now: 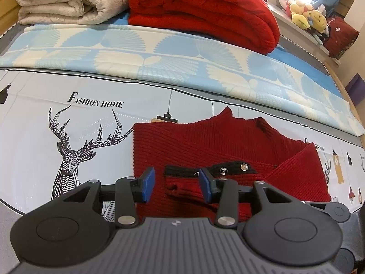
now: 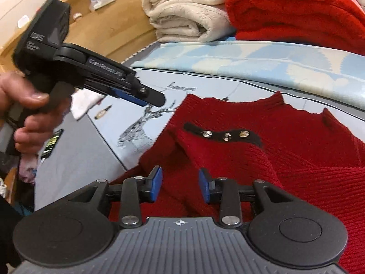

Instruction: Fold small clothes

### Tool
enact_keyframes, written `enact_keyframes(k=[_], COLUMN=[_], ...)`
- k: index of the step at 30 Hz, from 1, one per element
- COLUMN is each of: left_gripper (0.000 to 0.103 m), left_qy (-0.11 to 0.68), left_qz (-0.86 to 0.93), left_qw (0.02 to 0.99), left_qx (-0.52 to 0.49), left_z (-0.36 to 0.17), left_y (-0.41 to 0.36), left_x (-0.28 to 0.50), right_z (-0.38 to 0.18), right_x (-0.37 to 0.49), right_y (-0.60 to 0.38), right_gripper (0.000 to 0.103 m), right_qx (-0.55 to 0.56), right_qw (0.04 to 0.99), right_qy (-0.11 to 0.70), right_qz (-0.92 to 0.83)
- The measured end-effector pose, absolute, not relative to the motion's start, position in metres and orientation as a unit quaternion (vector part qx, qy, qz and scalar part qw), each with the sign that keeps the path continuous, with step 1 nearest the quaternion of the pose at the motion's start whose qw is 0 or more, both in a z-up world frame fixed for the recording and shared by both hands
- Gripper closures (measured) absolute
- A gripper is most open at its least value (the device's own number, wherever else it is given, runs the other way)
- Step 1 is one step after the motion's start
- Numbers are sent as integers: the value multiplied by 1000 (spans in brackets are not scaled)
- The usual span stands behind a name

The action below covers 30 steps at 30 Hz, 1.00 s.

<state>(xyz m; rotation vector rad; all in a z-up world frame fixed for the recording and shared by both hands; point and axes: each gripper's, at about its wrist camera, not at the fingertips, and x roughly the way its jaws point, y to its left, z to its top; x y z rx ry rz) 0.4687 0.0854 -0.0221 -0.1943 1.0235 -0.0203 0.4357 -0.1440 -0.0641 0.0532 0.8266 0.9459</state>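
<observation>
A small dark red knitted sweater (image 1: pixel 205 146) lies partly folded on a pale printed cloth (image 1: pixel 34 125) with a deer drawing (image 1: pixel 73 153). A black band with three shiny studs (image 2: pixel 228 134) crosses its front. The left gripper (image 1: pixel 176 186) hangs over its near edge, jaws parted, gripping nothing. The right gripper (image 2: pixel 180 186) hangs over the near folds, jaws also apart and empty. Far behind sit a folded cream blanket (image 1: pixel 66 0) and a folded red blanket (image 1: pixel 205 11).
</observation>
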Motion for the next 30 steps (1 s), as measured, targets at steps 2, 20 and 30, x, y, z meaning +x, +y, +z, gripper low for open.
enact_keyframes(k=[2,20,30], left_gripper=[56,56,55], left_qy=[488,474,475], left_qz=[-7,35,33], left_qw=[867,868,867], left_qx=[-95,-143,-146], left_z=[-21,-14,-15], left_y=[87,111,110], left_x=[469,469,470], right_z=[-63,-73,-88], right_x=[435,429,441], right_y=[-145,-131,-142], right_gripper=[65,55,37], right_qx=[23,19,4], right_qw=[815,815,907], right_qy=[378,383,336], right_qz=[438,434,253])
